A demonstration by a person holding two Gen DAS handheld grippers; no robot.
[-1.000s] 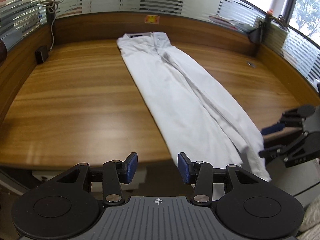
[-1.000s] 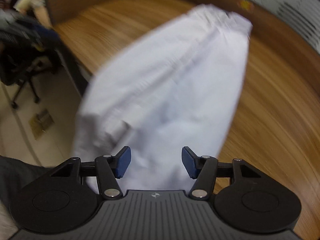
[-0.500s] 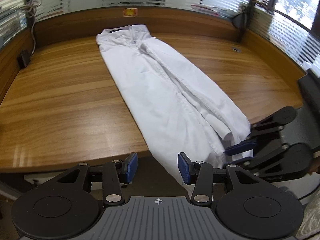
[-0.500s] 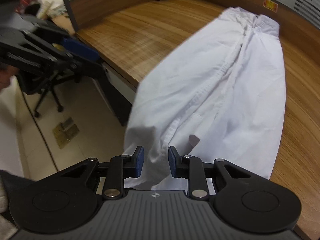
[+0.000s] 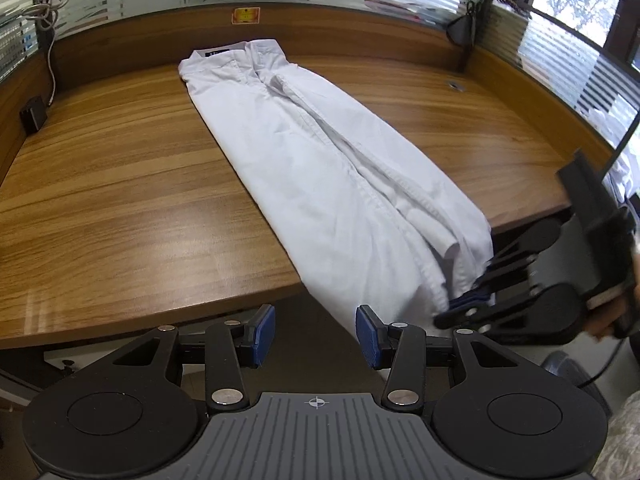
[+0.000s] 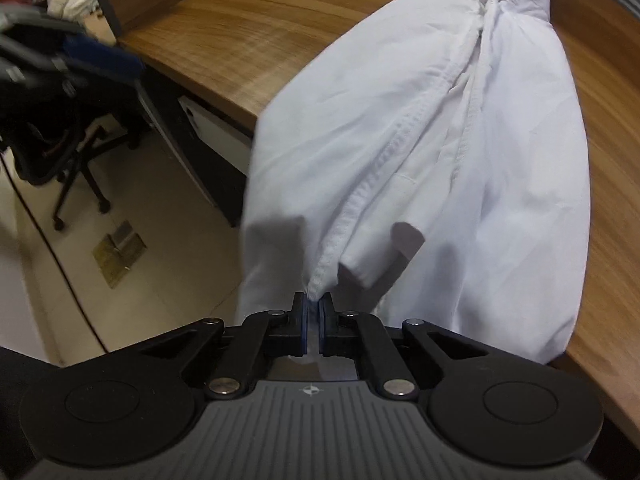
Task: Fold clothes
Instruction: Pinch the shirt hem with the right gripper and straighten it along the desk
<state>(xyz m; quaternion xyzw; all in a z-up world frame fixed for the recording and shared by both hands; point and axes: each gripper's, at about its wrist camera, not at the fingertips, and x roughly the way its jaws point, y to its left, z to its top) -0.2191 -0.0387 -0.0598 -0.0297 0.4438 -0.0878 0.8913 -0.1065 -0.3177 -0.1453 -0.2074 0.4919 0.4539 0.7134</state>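
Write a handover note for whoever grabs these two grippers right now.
Right gripper: shut on the hem of the white shirt.
Left gripper: open, empty, off the desk edge just short of the hanging hem.
Shirt: lies lengthwise on the wooden desk, collar at the far end, sides already folded inward, near end draped over the edge.
Left: pinch the other hem corner with the left gripper, then probably fold the bottom up toward the collar.

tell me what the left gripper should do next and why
Probably move the left gripper right and forward to pinch the hem's free corner. The right gripper is already shut on the bottom edge of the white shirt, which hangs over the edge of the wooden desk. The left one is open, holding nothing, just short of the cloth. Two grips would let the hem be lifted evenly for a fold.
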